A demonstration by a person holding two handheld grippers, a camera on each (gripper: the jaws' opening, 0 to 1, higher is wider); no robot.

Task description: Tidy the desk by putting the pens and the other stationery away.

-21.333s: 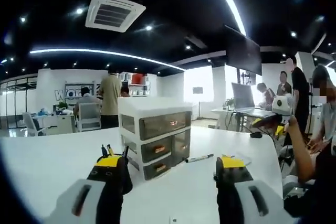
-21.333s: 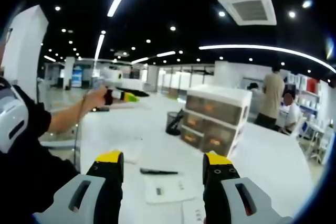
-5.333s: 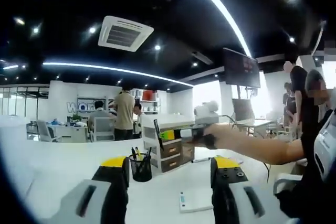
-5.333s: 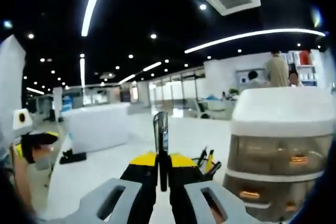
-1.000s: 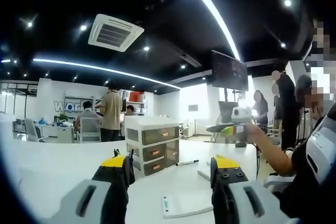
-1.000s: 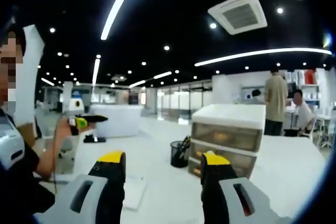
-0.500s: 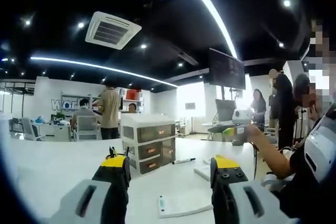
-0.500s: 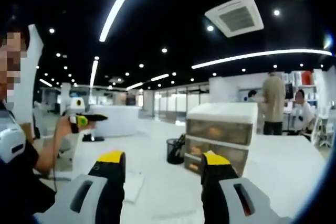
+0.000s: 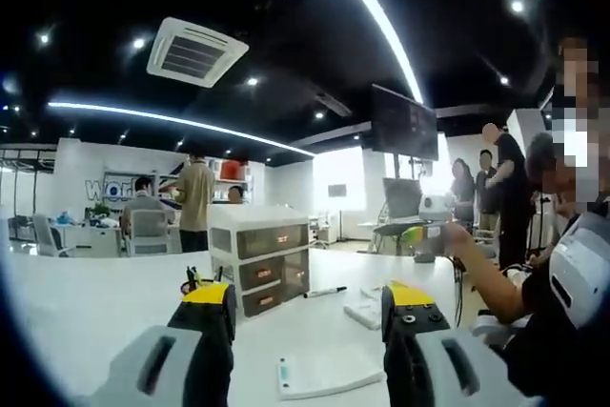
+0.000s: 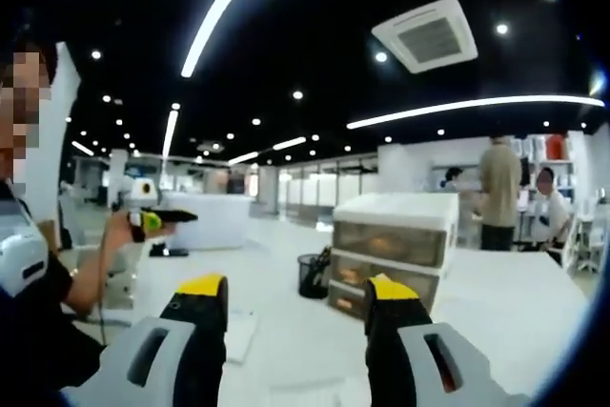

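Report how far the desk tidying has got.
Done: pens stand in the black pen cup beside the drawer unit. In hand: nothing; left gripper and right gripper are open. Left: a marker and papers on the desk.

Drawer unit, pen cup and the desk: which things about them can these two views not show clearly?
- Drawer unit: contents blurred behind the tinted fronts in both views.
- Pen cup: too small in the right gripper view to count its pens; in the left gripper view the left gripper hides it.
- White pad: its print is too small, left gripper view.
- Marker: cap state too small.
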